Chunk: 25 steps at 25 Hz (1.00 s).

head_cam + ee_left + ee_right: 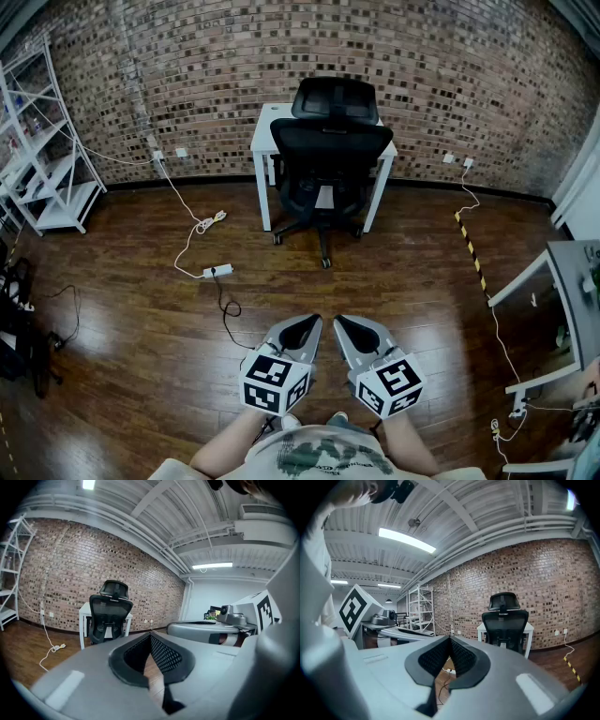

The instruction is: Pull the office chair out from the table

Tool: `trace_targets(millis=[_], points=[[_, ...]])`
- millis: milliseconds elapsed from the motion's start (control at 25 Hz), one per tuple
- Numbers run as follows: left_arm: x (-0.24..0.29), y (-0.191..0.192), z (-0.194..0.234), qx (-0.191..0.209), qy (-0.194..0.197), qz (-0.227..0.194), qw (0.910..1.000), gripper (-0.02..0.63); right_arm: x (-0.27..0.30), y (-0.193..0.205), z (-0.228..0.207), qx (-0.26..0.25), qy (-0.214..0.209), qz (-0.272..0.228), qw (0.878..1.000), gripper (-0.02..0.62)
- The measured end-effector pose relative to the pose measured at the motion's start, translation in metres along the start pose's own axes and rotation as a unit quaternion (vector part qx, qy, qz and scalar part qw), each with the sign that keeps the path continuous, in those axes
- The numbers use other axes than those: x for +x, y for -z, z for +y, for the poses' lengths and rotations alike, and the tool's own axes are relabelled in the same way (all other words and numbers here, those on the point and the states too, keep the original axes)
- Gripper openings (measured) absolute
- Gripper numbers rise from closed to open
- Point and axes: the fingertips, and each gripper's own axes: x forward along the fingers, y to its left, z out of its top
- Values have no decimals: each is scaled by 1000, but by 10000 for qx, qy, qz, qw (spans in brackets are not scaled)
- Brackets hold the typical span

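Observation:
A black mesh office chair (pixel 328 159) with a headrest stands pushed in at a small white table (pixel 270 122) against the brick wall, its back toward me. The same chair (pixel 108 613) shows far off in the left gripper view, and the chair (pixel 505 623) again in the right gripper view. My left gripper (pixel 314 322) and right gripper (pixel 339 322) are held side by side low in the head view, well short of the chair. Both are shut with nothing between their jaws. Their tips appear as left gripper (pixel 151 637) and right gripper (pixel 450 640).
A white power strip (pixel 217 271) and cables lie on the wooden floor left of the chair. A white shelf rack (pixel 47 150) stands at the far left. Another desk (pixel 562 309) is at the right, with a yellow-black floor strip (pixel 472 253) nearby.

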Motion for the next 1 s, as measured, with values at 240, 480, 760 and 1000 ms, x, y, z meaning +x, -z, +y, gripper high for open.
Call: trace_targets(millis=[240, 480, 760, 1000], points=[[1, -1, 18, -9, -15, -33, 10000, 15, 13, 1, 0, 14, 65, -22, 10000, 2], [30, -7, 34, -14, 37, -28, 10000, 15, 34, 1, -28, 52, 143, -91, 9998, 2], [97, -31, 69, 92, -132, -60, 9999, 15, 82, -13, -92, 113, 17, -308, 9995, 10], [177, -62, 87, 141, -202, -11, 9997, 15, 122, -32, -168, 209, -104, -407, 9989, 29]])
